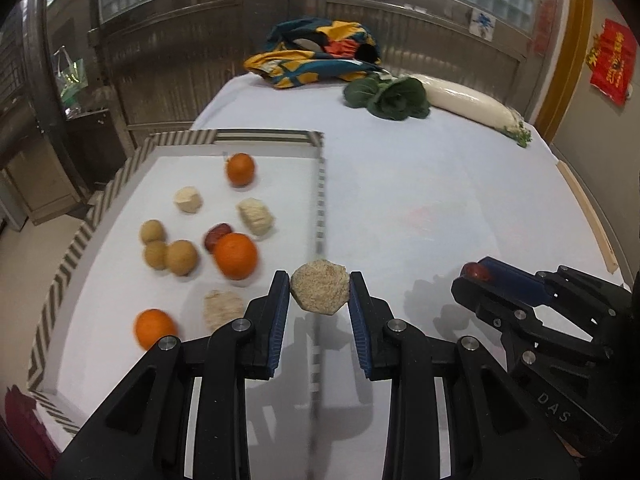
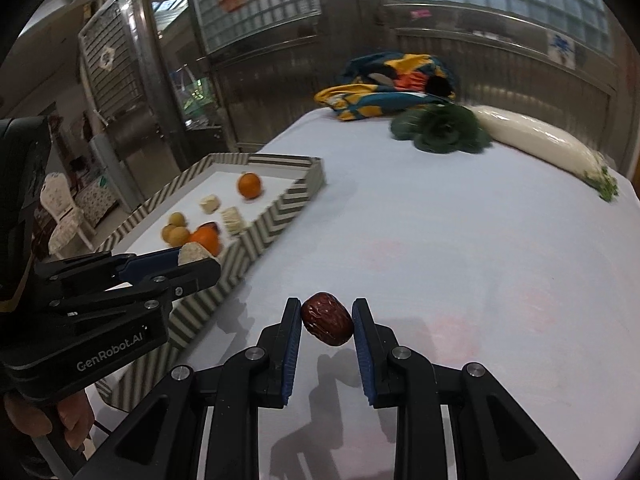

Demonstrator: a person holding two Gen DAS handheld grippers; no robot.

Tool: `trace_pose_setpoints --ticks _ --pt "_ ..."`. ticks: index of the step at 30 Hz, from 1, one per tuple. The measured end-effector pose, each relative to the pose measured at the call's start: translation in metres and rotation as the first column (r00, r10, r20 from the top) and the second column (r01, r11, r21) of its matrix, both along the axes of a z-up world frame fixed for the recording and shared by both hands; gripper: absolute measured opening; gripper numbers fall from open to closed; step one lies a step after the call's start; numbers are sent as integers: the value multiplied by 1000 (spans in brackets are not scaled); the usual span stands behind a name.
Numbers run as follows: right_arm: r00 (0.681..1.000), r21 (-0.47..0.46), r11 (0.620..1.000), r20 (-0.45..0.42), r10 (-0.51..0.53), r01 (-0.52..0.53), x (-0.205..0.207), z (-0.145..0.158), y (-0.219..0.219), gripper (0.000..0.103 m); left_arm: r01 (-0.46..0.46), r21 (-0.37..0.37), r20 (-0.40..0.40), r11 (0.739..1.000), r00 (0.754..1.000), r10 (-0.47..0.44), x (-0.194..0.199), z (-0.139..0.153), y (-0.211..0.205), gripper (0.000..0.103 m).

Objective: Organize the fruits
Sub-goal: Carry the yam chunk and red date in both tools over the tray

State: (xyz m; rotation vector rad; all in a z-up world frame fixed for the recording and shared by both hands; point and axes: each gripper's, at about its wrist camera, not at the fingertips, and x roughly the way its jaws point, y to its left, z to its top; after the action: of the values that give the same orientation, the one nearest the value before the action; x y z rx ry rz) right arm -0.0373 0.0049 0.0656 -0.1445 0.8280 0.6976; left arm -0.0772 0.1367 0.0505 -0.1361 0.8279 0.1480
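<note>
- Striped tray point(image 1: 120, 176): it already holds oranges, small tan fruits and pale chunks, so it is probably the collecting place.
- Left gripper point(image 1: 319, 294): clamped on a pale, rough chunk point(image 1: 319, 292), lifted over the tray's right wall, probably for dropping in. Its body reads "GenRobot.AI".
- Right gripper point(image 2: 327, 324): clamped on a red date point(image 2: 327, 324), right of the tray, above the white tablecloth point(image 2: 460, 248). Its body reads "DAS".
</note>
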Motion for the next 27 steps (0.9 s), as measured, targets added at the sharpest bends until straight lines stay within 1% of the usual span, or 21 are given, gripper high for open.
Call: trace_pose_setpoints --ticks 8,21,27 --pt "998 -7 999 25 50 -50 -7 8 28 25 -50 -3 17 999 999 51 -11 3 32 29" --pt "990 -29 991 41 133 -132 -12 13 71 25 -123 -13 16 992 992 123 -21 3 75 29" --pt "985 -44 985 42 169 -167 -14 14 90 25 -153 -30 4 988 988 153 -26 -1 95 29"
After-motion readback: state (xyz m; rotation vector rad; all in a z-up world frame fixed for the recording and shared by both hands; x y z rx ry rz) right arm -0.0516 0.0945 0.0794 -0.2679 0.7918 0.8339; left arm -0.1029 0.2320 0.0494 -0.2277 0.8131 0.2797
